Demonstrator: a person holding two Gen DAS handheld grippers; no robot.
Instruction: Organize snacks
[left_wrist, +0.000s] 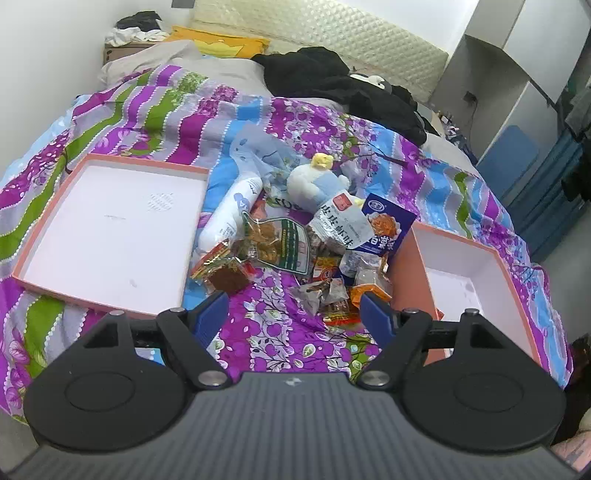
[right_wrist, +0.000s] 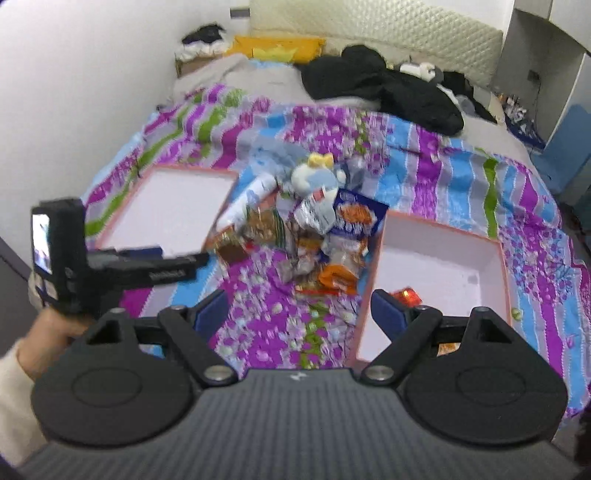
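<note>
Centrally, snack pile (left_wrist: 295, 236) between two open boxes' rims (left_wrist: 110, 299) (left_wrist: 406, 273).

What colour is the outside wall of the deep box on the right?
Salmon pink outside, white inside; the deep box shows best in the left wrist view.

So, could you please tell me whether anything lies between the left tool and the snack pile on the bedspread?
Nothing visible does. The left tool hangs open over bare bedspread, and the nearest wrappers of the snack pile lie just beyond its fingertips. The shallow pink tray sits off to the left, clear of that path.
</note>
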